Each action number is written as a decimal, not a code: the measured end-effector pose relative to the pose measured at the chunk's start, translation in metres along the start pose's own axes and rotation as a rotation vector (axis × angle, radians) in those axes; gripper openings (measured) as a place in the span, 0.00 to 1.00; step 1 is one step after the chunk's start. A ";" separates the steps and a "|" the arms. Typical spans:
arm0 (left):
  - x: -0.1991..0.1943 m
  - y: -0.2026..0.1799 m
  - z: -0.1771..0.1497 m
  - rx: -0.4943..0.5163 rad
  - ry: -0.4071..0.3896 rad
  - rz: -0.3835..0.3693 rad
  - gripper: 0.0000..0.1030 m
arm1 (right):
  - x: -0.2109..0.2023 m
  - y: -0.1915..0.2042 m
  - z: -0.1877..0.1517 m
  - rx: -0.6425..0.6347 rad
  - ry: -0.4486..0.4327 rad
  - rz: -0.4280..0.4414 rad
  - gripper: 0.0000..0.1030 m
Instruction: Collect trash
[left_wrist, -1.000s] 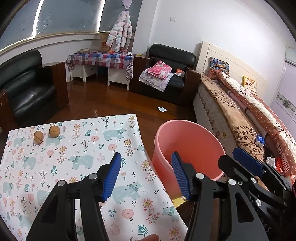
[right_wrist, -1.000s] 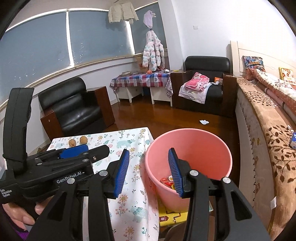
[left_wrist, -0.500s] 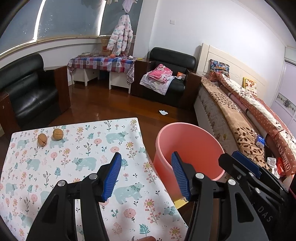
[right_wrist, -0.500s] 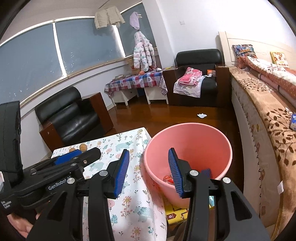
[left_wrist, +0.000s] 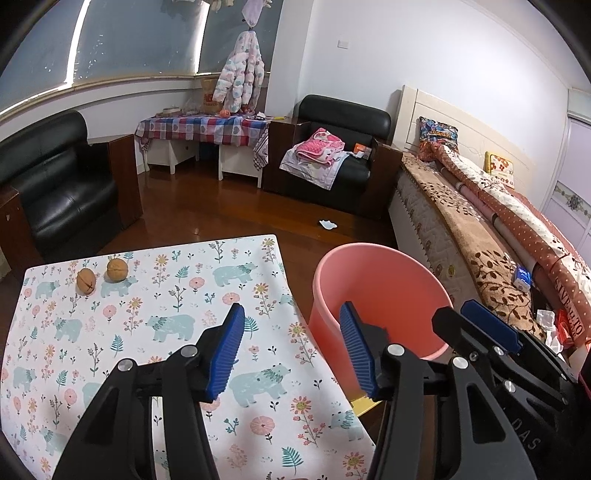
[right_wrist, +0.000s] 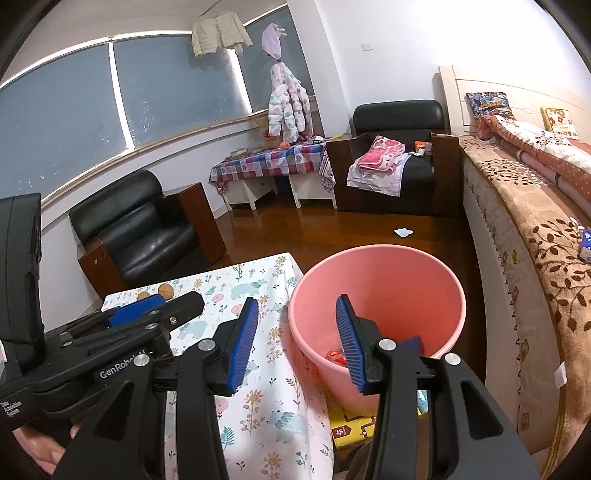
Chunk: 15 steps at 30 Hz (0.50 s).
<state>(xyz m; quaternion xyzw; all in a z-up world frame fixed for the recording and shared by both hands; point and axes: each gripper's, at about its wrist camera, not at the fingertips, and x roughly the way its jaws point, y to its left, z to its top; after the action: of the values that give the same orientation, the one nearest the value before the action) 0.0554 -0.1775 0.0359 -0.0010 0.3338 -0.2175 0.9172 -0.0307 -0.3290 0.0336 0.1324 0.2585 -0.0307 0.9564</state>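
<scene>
A pink bucket (left_wrist: 384, 288) stands on the floor right of the table; in the right wrist view (right_wrist: 380, 295) a red wrapper (right_wrist: 335, 356) lies at its bottom. Two walnuts (left_wrist: 101, 275) sit at the far left of the floral tablecloth (left_wrist: 166, 306); they also show in the right wrist view (right_wrist: 159, 291). My left gripper (left_wrist: 291, 350) is open and empty over the table's right edge. My right gripper (right_wrist: 297, 341) is open and empty above the bucket's near rim. The right gripper shows at the right of the left wrist view.
A bed (left_wrist: 480, 229) runs along the right. Black armchairs (left_wrist: 55, 184) stand left and at the back (left_wrist: 340, 147). A white scrap (left_wrist: 328, 223) lies on the wooden floor. A yellow box (right_wrist: 347, 424) sits under the bucket.
Both grippers have lifted and drawn back a little, so the table and bucket sit lower in view. Both stay open and empty.
</scene>
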 end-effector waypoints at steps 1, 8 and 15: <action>0.000 0.000 0.000 0.000 0.000 0.000 0.52 | 0.000 0.001 0.000 -0.001 0.001 0.000 0.43; 0.001 0.002 0.000 0.003 -0.002 0.001 0.52 | -0.001 0.002 -0.002 0.001 -0.003 -0.002 0.43; 0.001 0.001 0.000 0.003 -0.002 0.001 0.51 | 0.000 0.001 -0.003 0.014 0.006 -0.001 0.43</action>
<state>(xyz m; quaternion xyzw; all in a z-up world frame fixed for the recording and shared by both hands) 0.0568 -0.1769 0.0351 0.0004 0.3327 -0.2175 0.9176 -0.0324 -0.3276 0.0312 0.1391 0.2613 -0.0328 0.9546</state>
